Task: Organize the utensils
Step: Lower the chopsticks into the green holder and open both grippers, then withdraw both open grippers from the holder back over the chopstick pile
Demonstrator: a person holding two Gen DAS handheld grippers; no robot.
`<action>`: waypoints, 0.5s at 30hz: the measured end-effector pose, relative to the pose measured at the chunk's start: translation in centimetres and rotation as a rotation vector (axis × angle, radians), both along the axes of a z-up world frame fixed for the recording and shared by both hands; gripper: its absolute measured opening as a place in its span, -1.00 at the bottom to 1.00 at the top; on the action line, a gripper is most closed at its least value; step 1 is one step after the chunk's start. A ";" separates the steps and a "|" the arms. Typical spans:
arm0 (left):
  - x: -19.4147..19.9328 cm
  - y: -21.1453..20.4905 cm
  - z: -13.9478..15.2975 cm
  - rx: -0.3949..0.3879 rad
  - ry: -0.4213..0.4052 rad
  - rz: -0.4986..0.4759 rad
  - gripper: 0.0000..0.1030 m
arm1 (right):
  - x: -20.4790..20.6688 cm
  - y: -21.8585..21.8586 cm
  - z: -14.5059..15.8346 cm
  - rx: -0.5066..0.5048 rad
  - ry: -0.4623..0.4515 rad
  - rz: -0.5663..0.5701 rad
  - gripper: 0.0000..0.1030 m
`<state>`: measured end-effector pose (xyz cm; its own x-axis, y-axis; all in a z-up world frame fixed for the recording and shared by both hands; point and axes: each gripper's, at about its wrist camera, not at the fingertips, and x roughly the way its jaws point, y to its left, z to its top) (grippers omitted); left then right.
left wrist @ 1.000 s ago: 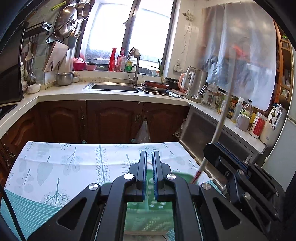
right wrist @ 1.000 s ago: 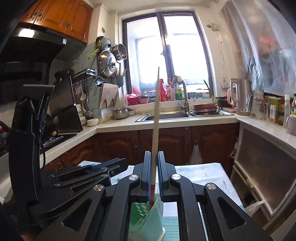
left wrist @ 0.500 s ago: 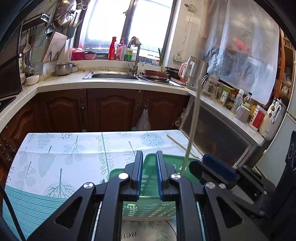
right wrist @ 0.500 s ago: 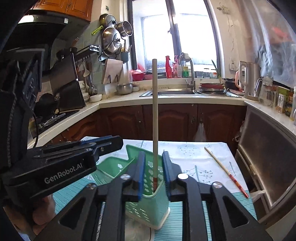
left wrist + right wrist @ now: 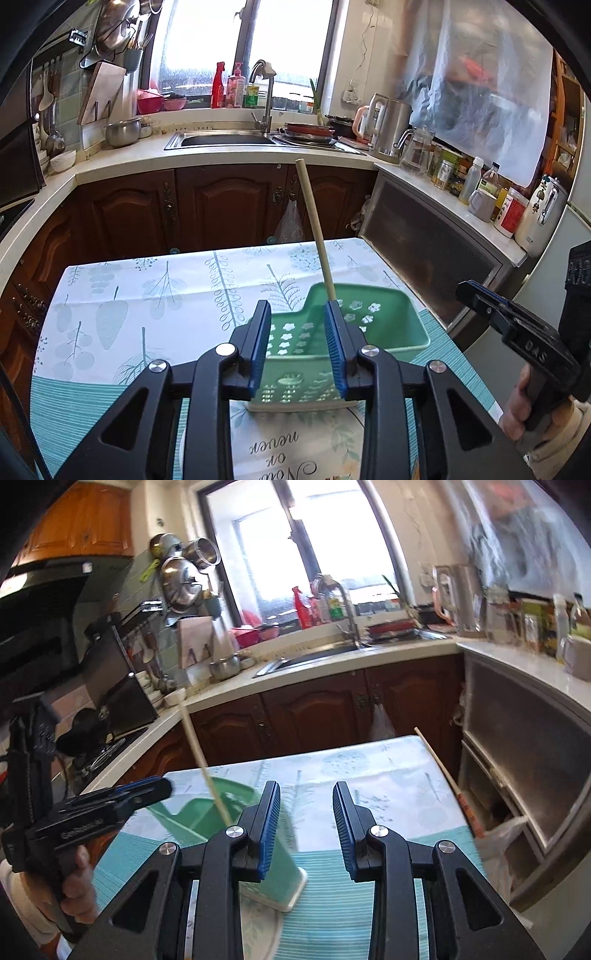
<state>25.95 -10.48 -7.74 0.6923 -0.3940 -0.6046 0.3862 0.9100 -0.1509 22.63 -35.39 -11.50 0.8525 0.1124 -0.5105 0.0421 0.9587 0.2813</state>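
Note:
A green perforated utensil basket [image 5: 354,325] stands on the table, and it also shows in the right wrist view [image 5: 207,812]. One pale chopstick [image 5: 316,229] stands in it, leaning left; the right wrist view shows it too [image 5: 205,764]. A second chopstick [image 5: 445,771] with a red tip lies along the table's right edge. My left gripper [image 5: 298,350] is open and empty, just in front of the basket. My right gripper [image 5: 306,829] is open and empty, to the right of the basket and above the table.
The table carries a leaf-print cloth [image 5: 155,288] and a teal striped mat [image 5: 332,893]. Dark wood cabinets [image 5: 221,206], a sink [image 5: 225,139] and a counter with jars [image 5: 480,192] lie beyond. A metal-fronted cabinet [image 5: 524,760] stands close on the right.
My right gripper opened and let go of the chopstick, which now stands in the basket. It then swung right. My left gripper opened and drew back from the basket.

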 end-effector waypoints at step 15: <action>-9.9 7.1 -2.9 0.209 0.081 0.116 0.59 | -6.6 -1.9 -9.4 -0.164 0.394 -0.045 -0.42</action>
<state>16.04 -3.41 -10.65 0.6716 -0.1753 -0.7199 0.2720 0.9621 0.0195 16.07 -37.25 -20.92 0.5909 -0.0302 -0.8062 0.1589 0.9841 0.0797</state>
